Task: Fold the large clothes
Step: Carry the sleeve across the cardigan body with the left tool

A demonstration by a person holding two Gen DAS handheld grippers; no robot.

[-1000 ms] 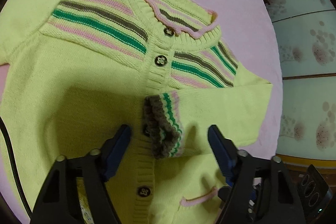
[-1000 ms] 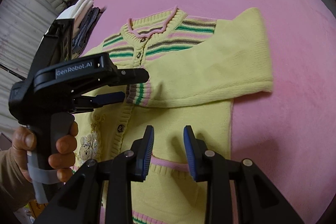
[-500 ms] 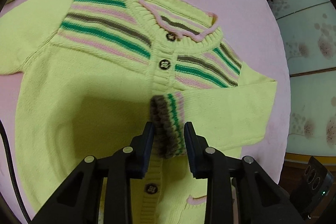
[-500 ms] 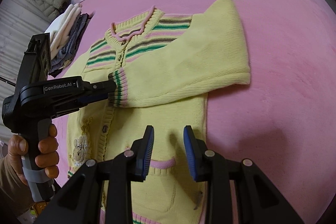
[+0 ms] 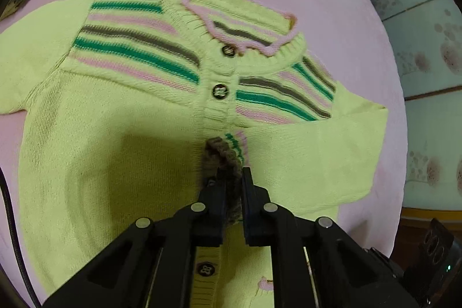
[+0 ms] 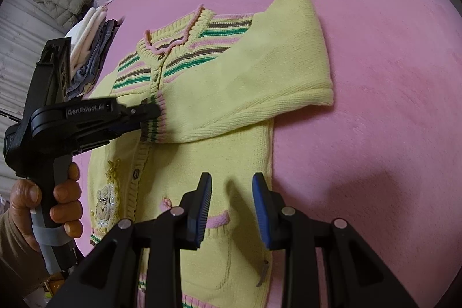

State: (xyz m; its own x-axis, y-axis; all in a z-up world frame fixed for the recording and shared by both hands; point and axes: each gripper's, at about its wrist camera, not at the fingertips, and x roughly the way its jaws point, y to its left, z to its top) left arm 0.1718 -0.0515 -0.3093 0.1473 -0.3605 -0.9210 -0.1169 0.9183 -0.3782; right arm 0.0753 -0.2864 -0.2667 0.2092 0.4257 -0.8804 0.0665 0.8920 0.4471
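Pink bed [image 6: 361, 77]: one cardigan [image 6: 245, 94], perhaps four buttons, two hand-held grippers.

One yellow knitted cardigan [image 6: 236, 117] lies on one pink blanket [image 6: 361, 77]. Three dark buttons show in the left wrist view: one at the collar [image 5: 228, 50], one below it [image 5: 220, 91], one near the bottom edge [image 5: 205, 269]. One pocket [image 6: 228, 250] is visible. There are two grippers: the left gripper [image 5: 233, 178] and the right gripper [image 6: 232, 186]. One hand [image 6: 57, 201] is in view. One pile of folded clothes [image 6: 86, 48] sits at the blanket's edge.
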